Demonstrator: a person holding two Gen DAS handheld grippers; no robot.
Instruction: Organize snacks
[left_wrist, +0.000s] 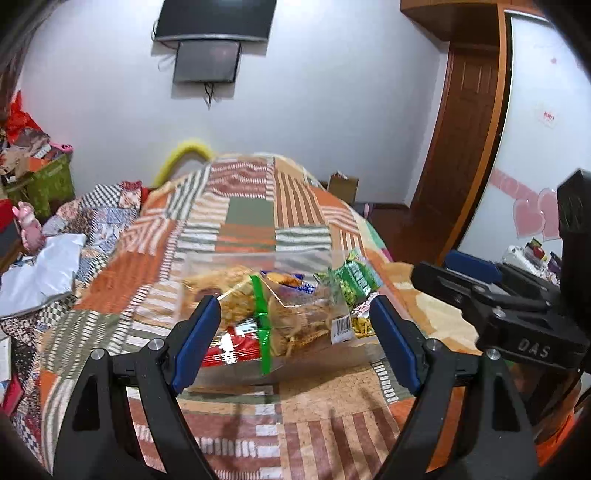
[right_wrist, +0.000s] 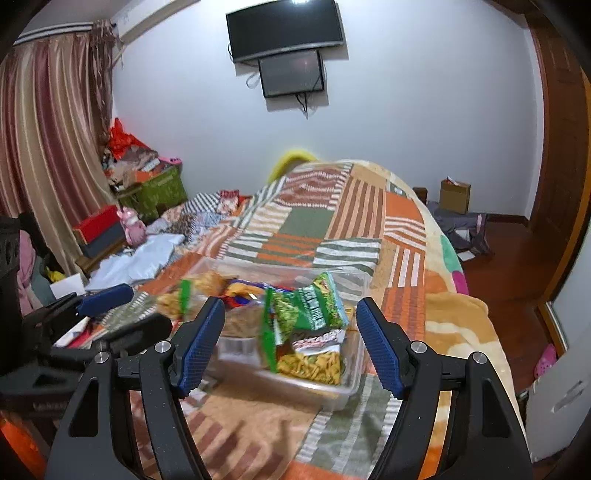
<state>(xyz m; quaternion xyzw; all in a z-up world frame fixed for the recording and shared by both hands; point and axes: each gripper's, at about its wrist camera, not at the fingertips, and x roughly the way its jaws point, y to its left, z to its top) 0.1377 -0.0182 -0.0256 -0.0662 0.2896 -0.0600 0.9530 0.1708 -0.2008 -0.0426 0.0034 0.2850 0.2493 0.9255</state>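
A clear plastic container (left_wrist: 207, 266) of snack packets sits on the patchwork bedspread (left_wrist: 251, 214) in the middle of both wrist views, just beyond the fingertips and touching neither tool. The left gripper (left_wrist: 293, 332) has its jaws spread with nothing between the blue pads (left_wrist: 195, 343). The right gripper (right_wrist: 290, 341) is likewise spread and empty.

Two green pea packets (right_wrist: 314, 306) lie at the container's right side in the right wrist view, above one bag of yellow sticks (right_wrist: 314, 363). In the left wrist view a clear bag with a green strip (left_wrist: 262, 321) crosses the centre, over a red packet (left_wrist: 232, 347). Motion blur smears the packets at the container's left, so the full count is unclear. The right gripper's body fills the right edge of the left view.
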